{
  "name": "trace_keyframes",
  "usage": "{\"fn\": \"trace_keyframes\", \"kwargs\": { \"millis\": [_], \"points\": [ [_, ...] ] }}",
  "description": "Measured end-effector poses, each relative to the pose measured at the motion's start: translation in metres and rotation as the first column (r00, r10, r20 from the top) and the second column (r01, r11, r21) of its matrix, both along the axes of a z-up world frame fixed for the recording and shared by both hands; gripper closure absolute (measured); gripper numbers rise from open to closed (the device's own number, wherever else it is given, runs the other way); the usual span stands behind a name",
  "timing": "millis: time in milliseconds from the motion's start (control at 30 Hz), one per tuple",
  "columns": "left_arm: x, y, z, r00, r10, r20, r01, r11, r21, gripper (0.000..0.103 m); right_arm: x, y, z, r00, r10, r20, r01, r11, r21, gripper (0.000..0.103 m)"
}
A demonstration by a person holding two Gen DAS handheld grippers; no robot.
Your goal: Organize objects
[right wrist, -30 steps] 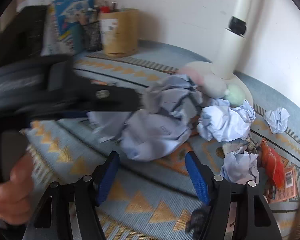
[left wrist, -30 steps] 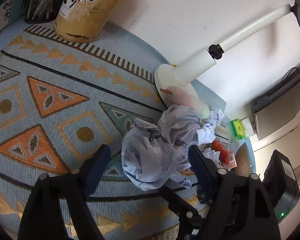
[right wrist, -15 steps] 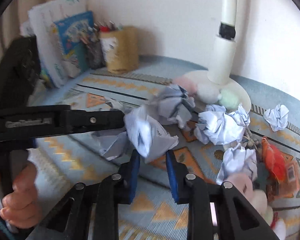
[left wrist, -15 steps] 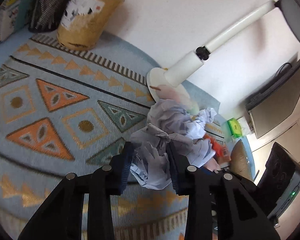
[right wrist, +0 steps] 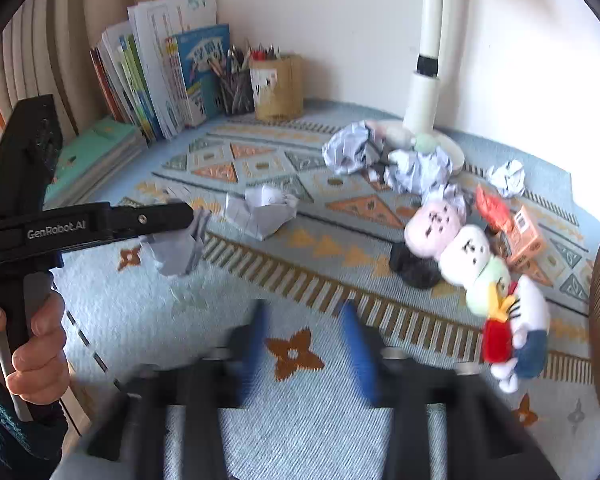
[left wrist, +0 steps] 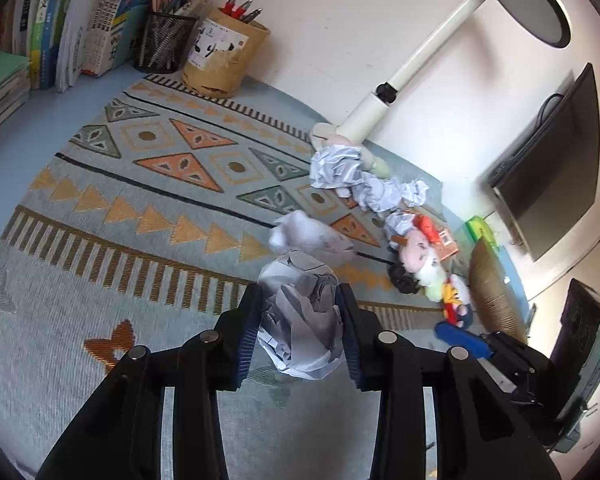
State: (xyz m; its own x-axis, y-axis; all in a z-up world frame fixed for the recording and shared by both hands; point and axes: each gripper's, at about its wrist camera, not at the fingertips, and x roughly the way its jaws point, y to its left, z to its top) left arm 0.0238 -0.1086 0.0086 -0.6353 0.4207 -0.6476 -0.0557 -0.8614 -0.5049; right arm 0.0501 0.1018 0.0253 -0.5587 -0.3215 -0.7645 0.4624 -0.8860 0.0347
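Note:
My left gripper (left wrist: 300, 294) is shut on a grey-white crumpled paper ball (left wrist: 300, 328), with both blue pads pressing its sides while the jaws are opening slightly. In the right wrist view the left gripper (right wrist: 188, 224) holds this ball (right wrist: 178, 252) above the patterned rug (right wrist: 340, 240). A second crumpled paper ball (right wrist: 260, 210) sits loose on the rug, and it looks blurred (left wrist: 308, 236) in the left wrist view. My right gripper (right wrist: 303, 312) is blurred, its jaws are opening, and nothing is between them. One of its blue fingers (left wrist: 462, 338) shows at the lower right.
More crumpled papers (right wrist: 416, 168) lie by the white lamp base (right wrist: 448, 148). Plush toys (right wrist: 472, 256) and an orange box (right wrist: 520, 236) lie to the right. Pen holders (left wrist: 224, 56) and books (left wrist: 72, 20) line the back wall. A dark monitor (left wrist: 548, 176) stands at the right.
Both grippers pulled back from the paper pile. The left one shut on a paper ball and carried it off. The right one shut on another ball, then opened, and that ball is now loose.

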Motion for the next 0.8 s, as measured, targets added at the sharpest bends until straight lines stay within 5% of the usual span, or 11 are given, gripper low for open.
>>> {"fn": "trace_keyframes", "kwargs": {
  "millis": [200, 367, 433, 500, 567, 633, 667, 733, 767, 800],
  "points": [
    [-0.002, 0.001, -0.011, 1.000, 0.020, 0.017, -0.018, 0.995, -0.094, 0.066, -0.029, -0.016, -0.002, 0.999, 0.025, 0.042, -0.023, 0.999, -0.049, 0.041],
    [0.008, -0.007, -0.015, 0.999, 0.032, 0.004, -0.031, 0.996, -0.083, 0.061, -0.088, -0.042, -0.023, 0.979, 0.046, 0.200, -0.008, 0.983, -0.184, 0.042],
    [0.008, -0.005, -0.017, 1.000, 0.023, 0.013, -0.022, 0.996, -0.091, 0.050, -0.105, -0.050, -0.032, 0.970, 0.043, 0.240, 0.012, 0.975, -0.222, 0.042],
    [0.008, -0.004, -0.019, 0.999, 0.030, 0.039, -0.026, 0.995, -0.101, 0.028, -0.119, -0.057, -0.038, 0.967, 0.031, 0.252, 0.035, 0.966, -0.255, 0.041],
    [0.007, -0.003, -0.019, 0.998, 0.043, 0.037, -0.038, 0.993, -0.108, 0.028, -0.124, -0.064, -0.037, 0.971, 0.028, 0.239, 0.034, 0.967, -0.251, 0.041],
    [0.005, 0.000, -0.019, 0.998, 0.047, 0.038, -0.042, 0.991, -0.123, 0.028, -0.124, -0.067, -0.036, 0.975, 0.027, 0.221, 0.026, 0.972, -0.236, 0.070],
    [0.004, 0.002, -0.019, 0.998, 0.045, 0.039, -0.040, 0.990, -0.138, 0.031, -0.124, -0.070, -0.037, 0.971, 0.051, 0.235, 0.007, 0.971, -0.237, 0.070],
    [0.003, 0.010, -0.018, 0.998, 0.039, 0.043, -0.030, 0.981, -0.194, 0.043, -0.119, -0.066, -0.036, 0.973, 0.043, 0.228, 0.012, 0.972, -0.234, 0.070],
    [0.003, 0.014, -0.018, 0.998, 0.022, 0.051, -0.011, 0.979, -0.205, 0.062, -0.115, -0.061, -0.032, 0.976, 0.041, 0.213, 0.012, 0.971, -0.238, 0.070],
    [0.004, 0.017, -0.019, 0.999, 0.006, 0.054, 0.005, 0.978, -0.208, 0.064, -0.110, -0.055, -0.026, 0.978, 0.043, 0.203, 0.011, 0.967, -0.254, 0.070]
  ]
}}
